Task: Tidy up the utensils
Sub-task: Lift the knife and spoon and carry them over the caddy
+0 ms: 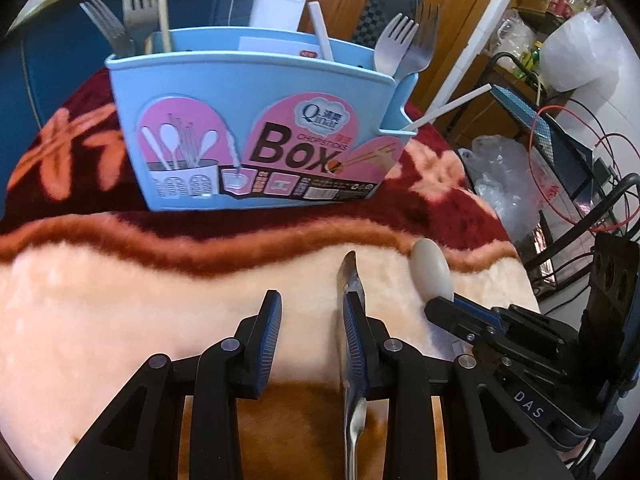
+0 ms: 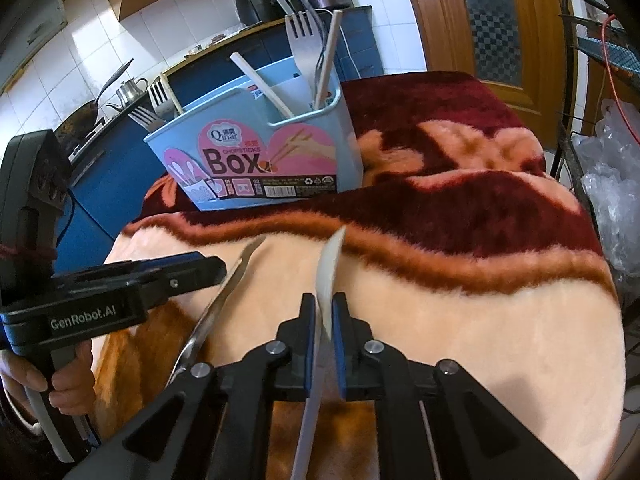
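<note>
Item: white spoon [image 2: 330, 264]. Held in my right gripper [image 2: 324, 316], jaws closed on its neck, bowl tilted up off the blanket [image 2: 480, 340], handle trailing back under me.

Item: metal spoon [image 1: 349, 276]. Runs along the right finger of my left gripper [image 1: 312, 320]; jaws open, the left finger well clear of it. Touching or not, I cannot tell.

Item: blue chopsticks box [image 1: 256, 120]. Upright at the far side of the blanket. Forks [image 1: 136, 12] at its left end, more forks [image 1: 400, 40] at its right, a white chopstick [image 1: 322, 32] in the middle, another [image 1: 448, 106] leaning out of the small side pocket.

Surface: plush blanket, peach near, dark red with flowers far.

Room: blue cabinets [image 2: 120, 184], white tiles, wok [image 2: 80, 124] and kettle [image 2: 130, 90] far left; wooden door [image 2: 492, 20] far right; plastic bags [image 2: 612, 184] right.
</note>
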